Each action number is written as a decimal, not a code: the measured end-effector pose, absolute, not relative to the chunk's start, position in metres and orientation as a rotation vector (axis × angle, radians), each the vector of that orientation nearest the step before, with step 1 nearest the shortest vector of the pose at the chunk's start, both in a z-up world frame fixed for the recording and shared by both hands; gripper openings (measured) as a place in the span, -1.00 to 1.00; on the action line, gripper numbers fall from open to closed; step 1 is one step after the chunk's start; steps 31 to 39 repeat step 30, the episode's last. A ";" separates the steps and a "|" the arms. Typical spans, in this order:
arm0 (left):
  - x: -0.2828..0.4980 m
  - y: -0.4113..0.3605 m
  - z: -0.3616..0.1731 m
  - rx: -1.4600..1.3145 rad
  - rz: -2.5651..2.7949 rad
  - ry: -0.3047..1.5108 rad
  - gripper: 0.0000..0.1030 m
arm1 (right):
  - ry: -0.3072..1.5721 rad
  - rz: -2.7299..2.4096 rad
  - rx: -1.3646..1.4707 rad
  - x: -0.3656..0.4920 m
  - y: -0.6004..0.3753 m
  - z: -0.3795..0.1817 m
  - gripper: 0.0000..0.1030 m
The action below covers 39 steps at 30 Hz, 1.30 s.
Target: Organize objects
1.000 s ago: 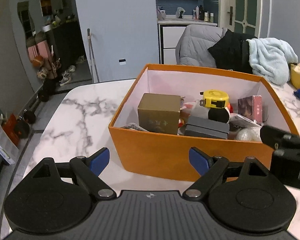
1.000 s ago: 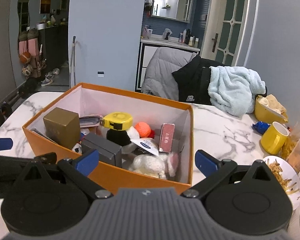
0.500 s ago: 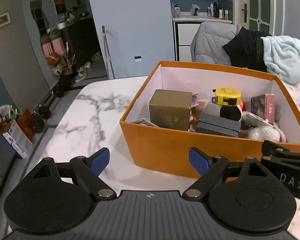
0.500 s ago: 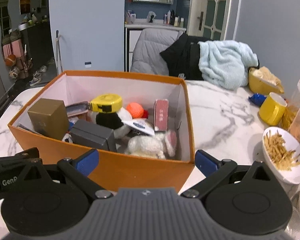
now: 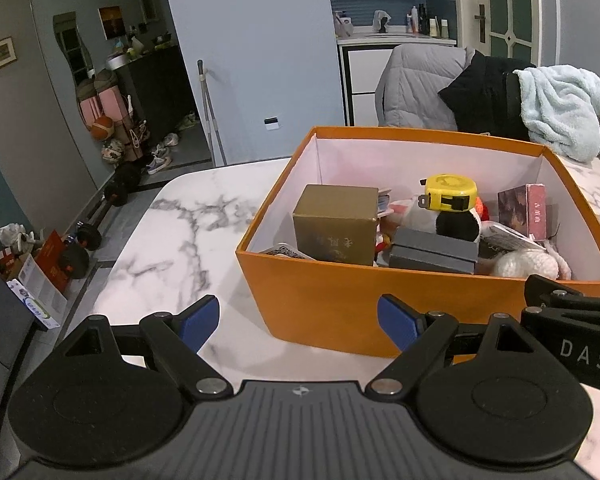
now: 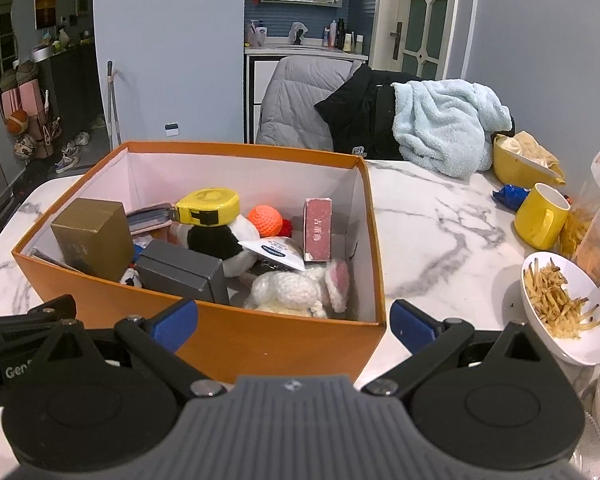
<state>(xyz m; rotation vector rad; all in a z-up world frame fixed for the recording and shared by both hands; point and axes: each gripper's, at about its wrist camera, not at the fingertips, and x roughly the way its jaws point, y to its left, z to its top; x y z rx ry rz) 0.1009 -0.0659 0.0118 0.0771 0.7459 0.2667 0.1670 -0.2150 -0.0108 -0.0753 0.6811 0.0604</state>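
An orange box (image 5: 332,304) (image 6: 260,340) stands on the marble table. It holds a gold carton (image 5: 334,222) (image 6: 94,236), a yellow tape measure (image 5: 448,192) (image 6: 208,206), a grey case (image 5: 432,250) (image 6: 180,276), a pink box (image 5: 530,210) (image 6: 318,228), an orange ball (image 6: 264,220) and a white plush toy (image 6: 300,290). My left gripper (image 5: 299,322) is open and empty, before the box's near left corner. My right gripper (image 6: 294,326) is open and empty, straddling the box's near right corner.
To the right of the box are a yellow mug (image 6: 540,220), a yellow bowl (image 6: 520,160), a white bowl of fries (image 6: 560,308) and snack bags (image 6: 596,216). Jackets and a blue towel (image 6: 440,124) hang on chairs behind. The table's left edge (image 5: 140,240) drops to the floor.
Both grippers have drawn back and risen a little from the box, so more of its inside shows. Both stay open and empty.
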 end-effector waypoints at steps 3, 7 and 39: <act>0.100 -0.065 0.012 0.076 0.263 0.741 0.97 | 0.678 0.062 -0.075 0.166 -0.216 -0.009 0.98; 0.100 -0.065 0.013 0.078 0.260 0.736 0.97 | 0.675 0.061 -0.077 0.166 -0.216 -0.008 0.98; 0.100 -0.065 0.014 0.087 0.254 0.724 0.96 | 0.674 0.062 -0.078 0.165 -0.215 -0.007 0.98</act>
